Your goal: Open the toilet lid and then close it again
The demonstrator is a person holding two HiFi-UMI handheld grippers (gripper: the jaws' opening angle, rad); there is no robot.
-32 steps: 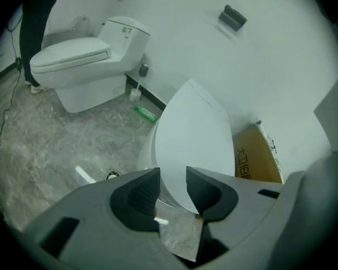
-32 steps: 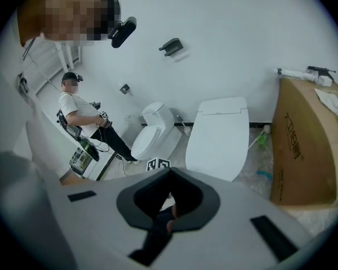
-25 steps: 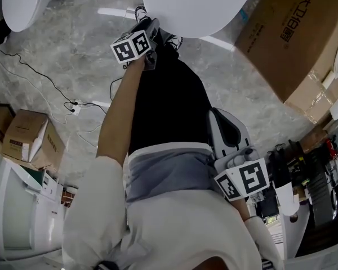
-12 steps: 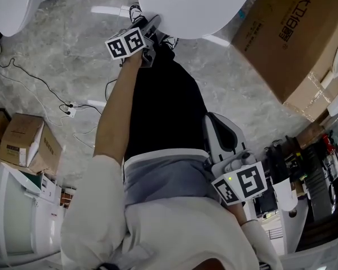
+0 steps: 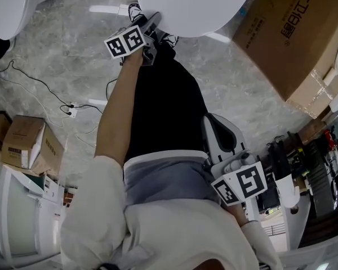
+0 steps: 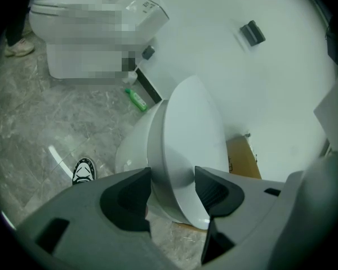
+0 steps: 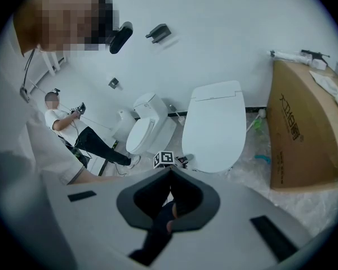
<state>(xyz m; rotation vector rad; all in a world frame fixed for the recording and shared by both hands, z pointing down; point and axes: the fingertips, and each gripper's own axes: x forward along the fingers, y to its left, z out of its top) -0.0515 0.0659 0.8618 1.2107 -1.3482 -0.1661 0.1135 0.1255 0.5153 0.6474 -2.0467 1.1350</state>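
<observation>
The white toilet lid (image 5: 191, 4) lies down or nearly down over its bowl (image 6: 129, 151). My left gripper (image 5: 151, 26) reaches out on a bare arm to the lid's front edge. In the left gripper view that rounded edge (image 6: 183, 151) sits between the two dark pads (image 6: 129, 198). The left gripper (image 6: 173, 176) has just been opening its jaws and is now open around the edge, without a clear squeeze. My right gripper (image 5: 210, 121) hangs by my hip, away from the toilet. It is shut (image 7: 169, 172) and holds nothing.
A large cardboard box (image 5: 296, 32) stands right of the toilet. A second toilet (image 5: 11, 4) is at the far left. A cable and power strip (image 5: 71, 107) cross the marble floor, with small cartons (image 5: 25, 142) beside them. Another person (image 7: 73, 131) crouches by the other toilet.
The left gripper's marker cube has slid slightly left and toward the lid's edge. The right gripper stays by my hip.
</observation>
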